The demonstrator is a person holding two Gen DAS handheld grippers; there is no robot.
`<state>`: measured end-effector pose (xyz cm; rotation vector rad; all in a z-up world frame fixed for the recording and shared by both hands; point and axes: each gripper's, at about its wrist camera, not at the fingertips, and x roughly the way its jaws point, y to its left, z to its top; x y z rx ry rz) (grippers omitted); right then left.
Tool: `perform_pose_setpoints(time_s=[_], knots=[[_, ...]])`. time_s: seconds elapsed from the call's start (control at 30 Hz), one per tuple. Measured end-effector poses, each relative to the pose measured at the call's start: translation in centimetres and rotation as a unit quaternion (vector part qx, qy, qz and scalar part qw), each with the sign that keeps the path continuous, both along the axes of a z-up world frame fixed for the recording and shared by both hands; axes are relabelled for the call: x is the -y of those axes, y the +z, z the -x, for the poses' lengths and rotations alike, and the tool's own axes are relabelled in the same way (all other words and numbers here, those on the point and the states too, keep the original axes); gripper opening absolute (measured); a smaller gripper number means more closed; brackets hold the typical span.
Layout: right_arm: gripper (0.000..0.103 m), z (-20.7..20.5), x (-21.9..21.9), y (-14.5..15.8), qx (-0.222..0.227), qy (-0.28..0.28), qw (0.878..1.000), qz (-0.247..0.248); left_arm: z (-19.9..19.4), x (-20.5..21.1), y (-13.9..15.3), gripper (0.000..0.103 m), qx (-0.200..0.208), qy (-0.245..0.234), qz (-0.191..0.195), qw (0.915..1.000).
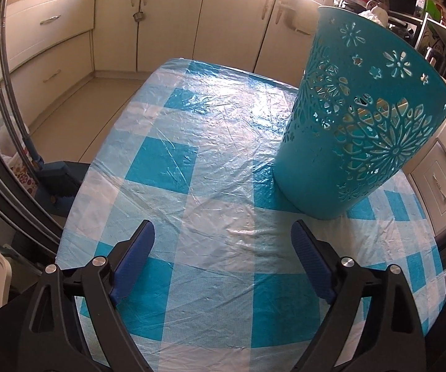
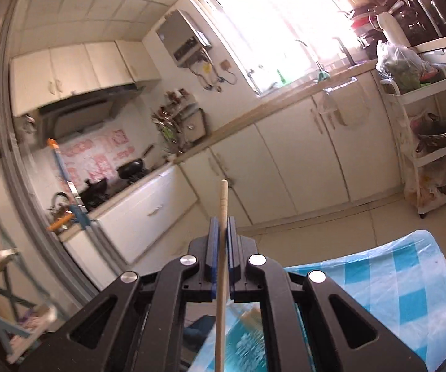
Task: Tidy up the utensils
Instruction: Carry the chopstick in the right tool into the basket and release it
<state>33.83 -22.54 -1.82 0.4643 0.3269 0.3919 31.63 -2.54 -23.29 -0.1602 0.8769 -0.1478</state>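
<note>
The left gripper [image 1: 223,232] stood wide open above the near part of the table [image 1: 210,142], its blue pads [image 1: 136,257] spread far apart with only the checked blue-and-white plastic cloth showing between them and nothing gripped. A teal plastic basket [image 1: 356,130] with flower-shaped cut-outs stood on the table toward its right edge, beyond the right-hand pad and apart from it; through the openwork some pale shapes showed inside, too unclear to name. The rest of the cloth in the left wrist view lay bare out to the far edge, where cream kitchen cabinets [image 1: 173,21] ran along the wall. The right gripper [image 2: 222,226] was clamped shut on a thin wooden stick [image 2: 223,198], a chopstick or a utensil handle, which ran lengthwise between the pads and stuck out past their tips toward the kitchen counter [image 2: 254,114]. A corner of the checked table showed low at the right of that view, below the gripper.
</note>
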Motion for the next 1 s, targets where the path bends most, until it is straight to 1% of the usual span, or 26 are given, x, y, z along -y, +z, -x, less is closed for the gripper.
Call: perform_pose_setpoints(time_s=[0.03,0.13,0.27,0.33,0.57,0.63,0.67,0.7,0.73,0.77,0.8,0.83,0.87,0.9,0.93,0.97,1.0], knots=[[0.006,-1.0,-0.3,-0.7,-0.01,-0.004,1.0,0.008,0.0,-0.1,0.0,0.086,0.0,0.0,0.003,1.0],[0.006,-2.1,-0.6,-2.1,-0.031,-0.01,0.999,0.031,-0.1,-0.3,-0.1,0.086,0.0,0.002,0.012,0.9999],[0.006,-2.9,-0.7,-3.3,-0.054,-0.008,0.997,0.047,-0.1,-0.6,-0.2,0.086,-0.001,0.003,0.021,0.9998],[0.006,-2.6,-0.7,-3.4,-0.056,-0.003,0.997,0.047,-0.2,-0.8,-0.3,0.086,0.0,0.004,0.025,0.9997],[0.007,-0.7,-1.8,-3.6,-0.071,0.02,0.992,0.101,-0.2,-1.1,-0.3,0.086,-0.001,0.011,0.037,0.9993],[0.014,0.7,-1.4,-3.6,-0.075,0.017,0.991,0.112,-0.3,-1.3,-0.2,0.087,-0.002,0.012,0.041,0.9991],[0.021,1.2,-1.1,-3.5,-0.077,0.015,0.99,0.114,-0.3,-1.4,-0.2,0.087,-0.006,0.014,0.04,0.9991],[0.023,2.3,-0.8,-3.4,-0.079,0.013,0.99,0.116,-0.2,-1.6,-0.2,0.087,-0.009,0.018,0.035,0.9992],[0.023,3.6,-0.4,-3.3,-0.081,0.012,0.989,0.12,0.0,-1.7,0.1,0.087,-0.013,0.025,0.022,0.9994],[0.027,4.7,-0.3,-3.2,-0.082,0.009,0.989,0.127,0.3,-1.9,0.7,0.087,-0.014,0.029,0.014,0.9994],[0.036,6.3,-0.1,-3.1,-0.083,0.004,0.987,0.136,0.7,-2.0,1.4,0.087,-0.01,0.031,0.012,0.9994],[0.043,7.4,0.0,-3.0,-0.083,0.0,0.986,0.142,1.3,-2.2,2.3,0.087,-0.005,0.032,0.011,0.9994],[0.057,9.6,0.2,-2.9,-0.085,-0.01,0.985,0.151,2.1,-2.2,3.6,0.088,0.001,0.031,0.008,0.9995],[0.067,10.7,0.3,-2.8,-0.087,-0.015,0.984,0.155,2.6,-2.1,4.6,0.091,0.008,0.03,0.003,0.9995],[0.07,12.8,0.5,-2.7,-0.09,-0.025,0.983,0.161,3.6,-2.0,6.1,0.093,0.021,0.027,-0.006,0.9994],[0.076,13.9,0.6,-2.5,-0.092,-0.032,0.982,0.163,4.7,-1.8,7.6,0.095,0.037,0.025,-0.015,0.9989],[0.081,15.7,0.7,-2.3,-0.096,-0.041,0.981,0.163,5.6,-1.6,8.7,0.096,0.048,0.024,-0.022,0.9983]])
